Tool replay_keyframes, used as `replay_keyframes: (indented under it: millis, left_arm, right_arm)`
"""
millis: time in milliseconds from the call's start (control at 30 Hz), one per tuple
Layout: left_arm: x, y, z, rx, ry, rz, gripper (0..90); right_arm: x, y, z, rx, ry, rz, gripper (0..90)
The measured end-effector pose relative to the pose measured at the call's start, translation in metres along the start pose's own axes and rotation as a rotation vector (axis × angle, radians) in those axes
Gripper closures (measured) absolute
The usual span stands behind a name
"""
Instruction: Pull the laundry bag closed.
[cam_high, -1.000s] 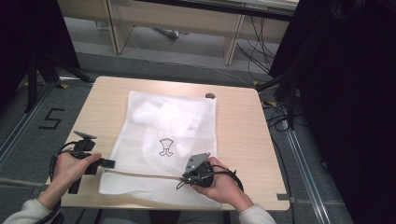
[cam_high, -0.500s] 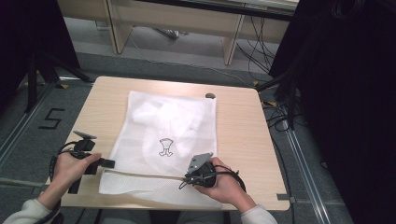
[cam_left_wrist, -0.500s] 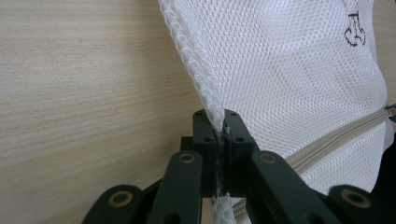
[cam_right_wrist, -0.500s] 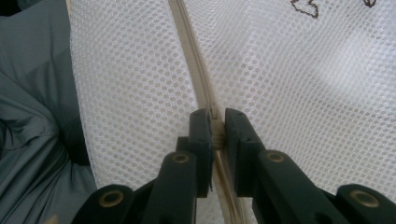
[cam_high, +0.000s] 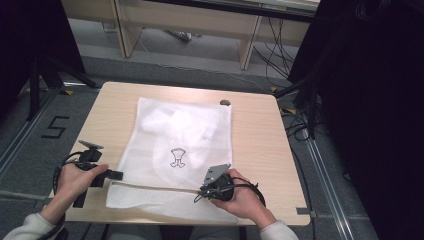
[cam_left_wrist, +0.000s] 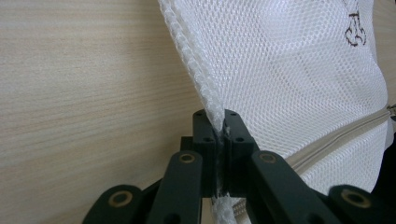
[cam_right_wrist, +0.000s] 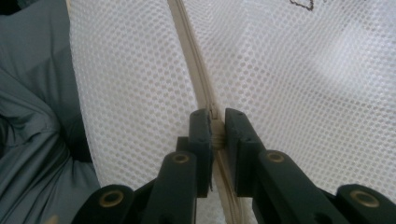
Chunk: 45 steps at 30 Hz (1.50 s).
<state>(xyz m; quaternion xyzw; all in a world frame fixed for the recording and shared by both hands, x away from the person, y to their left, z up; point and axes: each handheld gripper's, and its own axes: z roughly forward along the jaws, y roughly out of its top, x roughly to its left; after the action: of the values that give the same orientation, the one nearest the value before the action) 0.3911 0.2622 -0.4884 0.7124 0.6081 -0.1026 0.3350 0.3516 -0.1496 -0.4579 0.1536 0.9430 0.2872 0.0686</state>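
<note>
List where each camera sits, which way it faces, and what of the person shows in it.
High view: above the near side, looking forward and down on the table; both hands, the left tool and right tool show.
Left gripper view: on the left tool, looking along its jaws, shut on the mesh bag edge.
Right gripper view: on the right tool, jaws shut on the zipper; grey clothing at left.
All share the mesh bag.
</note>
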Motion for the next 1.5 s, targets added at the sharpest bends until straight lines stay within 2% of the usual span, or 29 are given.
replay_keyframes:
  millis: [67, 100, 167, 200, 433, 533, 600, 633, 767, 933, 1000, 1100, 1133, 1200, 1400, 1433, 1500]
  left_arm:
    - [0.000, 0.000, 0.000, 0.002, 0.004, 0.001, 85.0]
    - [-0.001, 0.000, 0.000, -0.002, 0.000, -0.005, 85.0]
    - [-0.001, 0.000, 0.001, -0.003, 0.003, -0.005, 85.0]
    - [-0.001, 0.000, 0.000, -0.002, 0.001, -0.006, 85.0]
    - [0.000, 0.000, 0.000, 0.001, -0.002, -0.004, 85.0]
    - [0.000, 0.000, 0.000, 0.001, -0.001, -0.003, 85.0]
    - [0.000, 0.000, 0.000, 0.000, 0.003, 0.001, 85.0]
    - [0.000, 0.000, 0.000, 0.001, 0.000, 0.000, 85.0]
    - [0.000, 0.000, 0.000, 0.002, 0.004, 0.000, 85.0]
    - [0.000, 0.000, 0.000, 0.004, 0.005, 0.000, 85.0]
    - [0.000, 0.000, 0.000, 0.001, -0.001, -0.004, 85.0]
    - [0.000, 0.000, 0.000, 0.002, 0.002, 0.000, 85.0]
    - [0.000, 0.000, 0.000, 0.001, 0.000, -0.004, 85.0]
    - [0.000, 0.000, 0.000, 0.000, 0.000, -0.004, 85.0]
    - [0.000, 0.000, 0.000, 0.000, 0.000, -0.004, 85.0]
    - [0.000, 0.000, 0.000, -0.001, 0.001, -0.004, 85.0]
    - [0.000, 0.000, 0.000, -0.001, 0.002, -0.003, 85.0]
  right_arm:
    - [-0.001, 0.000, 0.000, -0.007, -0.007, -0.003, 82.4]
    - [0.000, -0.001, -0.002, 0.001, -0.005, 0.021, 82.4]
    - [-0.001, -0.002, -0.002, -0.007, -0.012, 0.020, 82.5]
    - [-0.001, -0.002, -0.001, -0.006, -0.006, 0.000, 82.5]
    - [-0.002, -0.004, -0.003, 0.000, -0.013, 0.005, 82.5]
    - [-0.002, -0.005, -0.004, 0.000, -0.008, 0.012, 82.5]
    - [-0.002, -0.007, -0.005, -0.002, -0.006, 0.034, 82.5]
    - [-0.003, -0.009, -0.006, -0.008, -0.019, 0.034, 82.4]
    - [-0.005, -0.011, -0.009, -0.007, -0.021, 0.026, 82.4]
    - [-0.005, -0.012, -0.010, -0.004, -0.026, 0.050, 82.4]
    - [-0.005, -0.013, -0.010, 0.002, -0.021, 0.036, 82.4]
    - [-0.005, -0.013, -0.011, -0.003, -0.018, 0.052, 82.5]
    - [-0.006, -0.013, -0.011, -0.003, -0.019, 0.042, 82.4]
    - [-0.005, -0.014, -0.012, 0.010, -0.014, 0.053, 82.4]
    - [-0.006, -0.017, -0.013, 0.000, -0.024, 0.057, 82.4]
    - [-0.007, -0.018, -0.013, -0.002, -0.023, 0.036, 82.5]
    - [-0.007, -0.019, -0.014, 0.000, -0.027, 0.059, 82.4]
